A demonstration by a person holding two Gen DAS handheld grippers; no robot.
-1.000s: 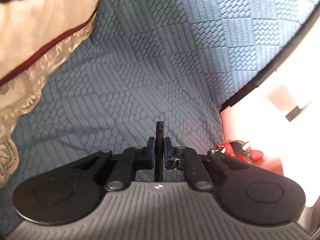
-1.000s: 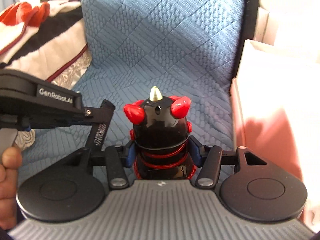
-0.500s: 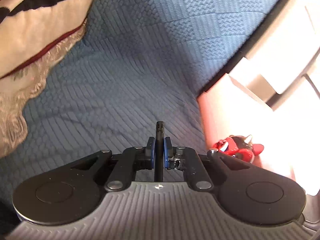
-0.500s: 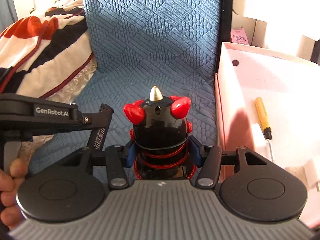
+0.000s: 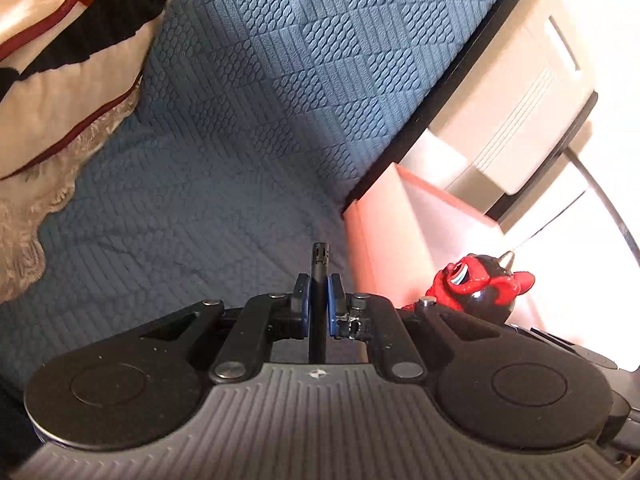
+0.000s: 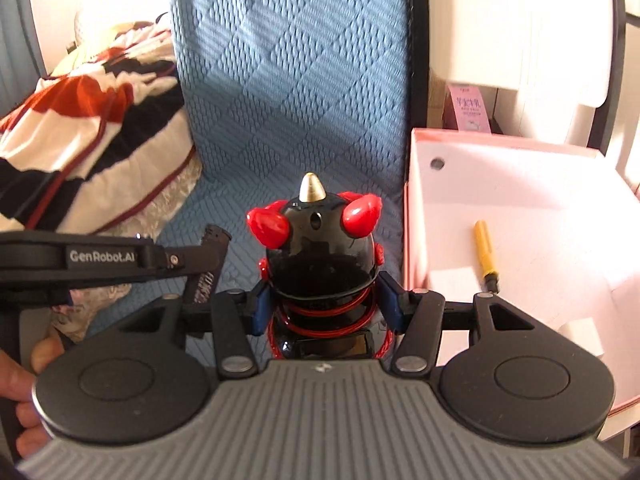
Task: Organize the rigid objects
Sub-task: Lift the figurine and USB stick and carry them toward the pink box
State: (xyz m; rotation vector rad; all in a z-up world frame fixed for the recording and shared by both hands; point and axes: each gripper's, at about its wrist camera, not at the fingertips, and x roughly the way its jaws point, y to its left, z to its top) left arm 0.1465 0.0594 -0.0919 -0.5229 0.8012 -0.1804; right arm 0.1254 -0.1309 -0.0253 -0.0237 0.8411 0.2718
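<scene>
A black-and-red toy robot (image 6: 320,264) with a silver cone on its head sat clamped between the blue-padded jaws of the right gripper (image 6: 324,304), held above a blue quilted bed cover (image 6: 288,80). Beside it, the left gripper (image 5: 319,306) had its jaws clenched on a slim black pen (image 5: 319,280), a person's fingers (image 6: 20,376) wrapped round its handle. Just to the right stood an open pink box (image 6: 520,148) with a yellow-handled screwdriver (image 6: 486,250) lying inside. A striped blanket (image 6: 80,128) lay bunched at the left.
</scene>
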